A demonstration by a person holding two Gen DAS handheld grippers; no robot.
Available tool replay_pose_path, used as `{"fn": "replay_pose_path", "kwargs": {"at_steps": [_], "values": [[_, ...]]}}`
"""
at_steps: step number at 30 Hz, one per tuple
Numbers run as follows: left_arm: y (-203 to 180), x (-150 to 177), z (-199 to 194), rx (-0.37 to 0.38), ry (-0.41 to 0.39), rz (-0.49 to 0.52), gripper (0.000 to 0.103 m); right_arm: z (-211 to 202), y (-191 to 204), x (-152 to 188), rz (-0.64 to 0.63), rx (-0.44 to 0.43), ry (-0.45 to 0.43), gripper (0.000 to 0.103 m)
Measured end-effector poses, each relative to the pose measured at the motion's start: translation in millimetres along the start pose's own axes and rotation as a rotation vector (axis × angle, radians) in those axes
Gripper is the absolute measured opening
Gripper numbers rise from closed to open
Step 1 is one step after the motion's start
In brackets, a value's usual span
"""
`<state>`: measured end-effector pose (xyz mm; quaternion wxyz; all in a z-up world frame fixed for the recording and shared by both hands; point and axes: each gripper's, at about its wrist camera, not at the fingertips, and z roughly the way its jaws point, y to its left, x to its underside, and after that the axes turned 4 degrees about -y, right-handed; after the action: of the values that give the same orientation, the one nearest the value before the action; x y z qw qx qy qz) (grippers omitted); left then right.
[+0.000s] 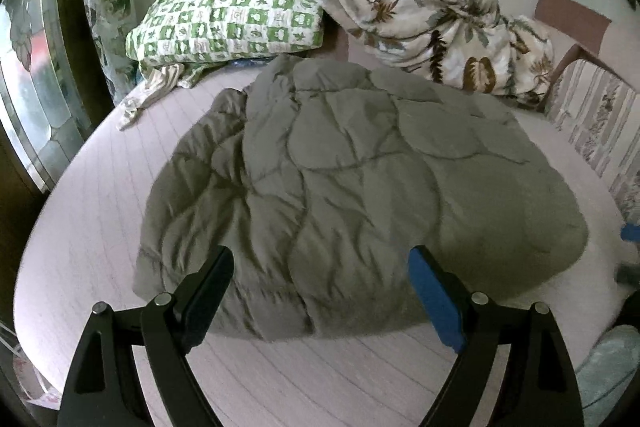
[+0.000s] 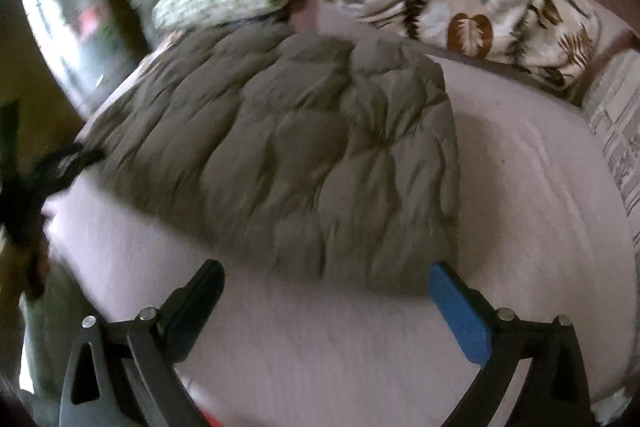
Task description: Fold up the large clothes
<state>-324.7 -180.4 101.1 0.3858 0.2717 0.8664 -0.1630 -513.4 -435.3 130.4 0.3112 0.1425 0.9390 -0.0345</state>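
We see the bed [image 1: 92, 211] with pink sheet, and the grey quilted jacket [image 1: 340, 179] spread flat mid-bed, reaching its near edge. At the far edge lie a leaf-print blanket [image 1: 448, 39] and a green checked pillow [image 1: 232, 23]. Left gripper [image 1: 320, 263] jaws wide open over the jacket hem, gripping nothing; right gripper [image 2: 326, 273] jaws wide open, empty, near the hem.

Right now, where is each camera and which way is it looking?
Left wrist: sits on the left gripper, looking forward and down at the grey quilted garment on the bed; its two open fingers show, over the near hem.
Right wrist: sits on the right gripper, facing the same garment from further right; its open fingers show, blurred.
Both share the garment, the green checked pillow and the leaf-print blanket.
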Motion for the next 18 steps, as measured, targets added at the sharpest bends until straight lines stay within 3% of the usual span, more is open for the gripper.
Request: {"fn": "replay_pose_path", "kwargs": {"at_steps": [4, 6, 8, 10, 18], "values": [[-8, 12, -15, 0.044, -0.009, -0.016, 0.09, -50, 3, 36, -0.034, 0.048, -0.076, 0.103], [-10, 17, -24, 0.058, -0.009, -0.02, 0.091, -58, 5, 43, 0.026, 0.054, -0.143, 0.103], [-12, 20, -32, 0.061, -0.01, -0.006, 0.092, -50, 11, 45, 0.105, 0.034, -0.165, 0.103], [-10, 23, -42, 0.051, -0.035, 0.001, 0.093, -37, 24, 42, 0.144, 0.072, -0.187, 0.103], [-1, 20, -48, -0.046, -0.06, -0.004, 0.094, 6, 78, 17, 0.081, 0.055, -0.156, 0.103]]}}
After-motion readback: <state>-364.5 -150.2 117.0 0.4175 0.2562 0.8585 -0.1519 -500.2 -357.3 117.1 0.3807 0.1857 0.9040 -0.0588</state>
